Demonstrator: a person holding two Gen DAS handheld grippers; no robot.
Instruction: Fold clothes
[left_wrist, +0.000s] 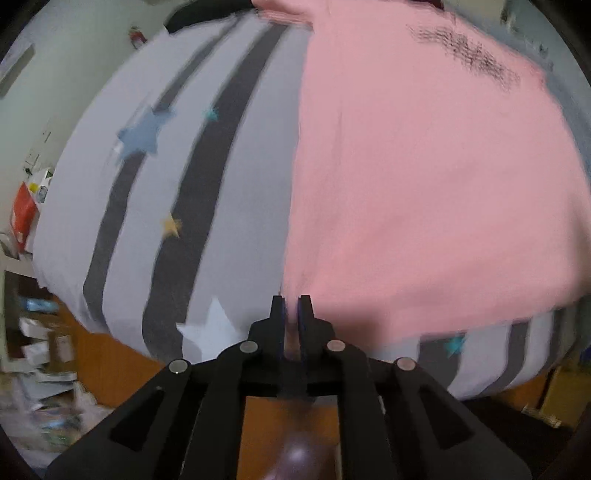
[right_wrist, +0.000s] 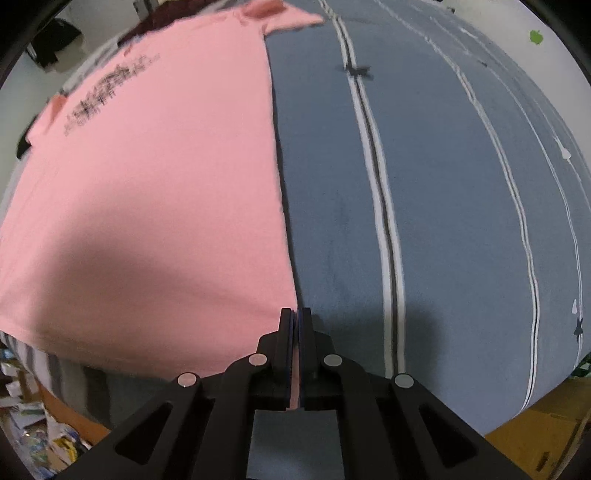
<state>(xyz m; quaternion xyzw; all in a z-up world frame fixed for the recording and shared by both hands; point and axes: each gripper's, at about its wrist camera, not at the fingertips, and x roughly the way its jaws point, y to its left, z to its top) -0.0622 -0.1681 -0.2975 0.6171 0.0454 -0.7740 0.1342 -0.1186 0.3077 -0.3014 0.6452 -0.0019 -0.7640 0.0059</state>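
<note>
Pink T-shirt (left_wrist: 424, 192) is lying spread flat on the striped bedcover (left_wrist: 207, 206), print up. Left gripper (left_wrist: 291, 301) and right gripper (right_wrist: 296, 314) are each pinching a bottom hem corner, jaws clamped on cloth. No fold yet; folding is only beginning.

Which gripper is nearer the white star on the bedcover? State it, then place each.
Left. The left gripper pinches the pink shirt hem right beside the white star; the right gripper holds the shirt's opposite bottom corner, the star outside its view.
</note>
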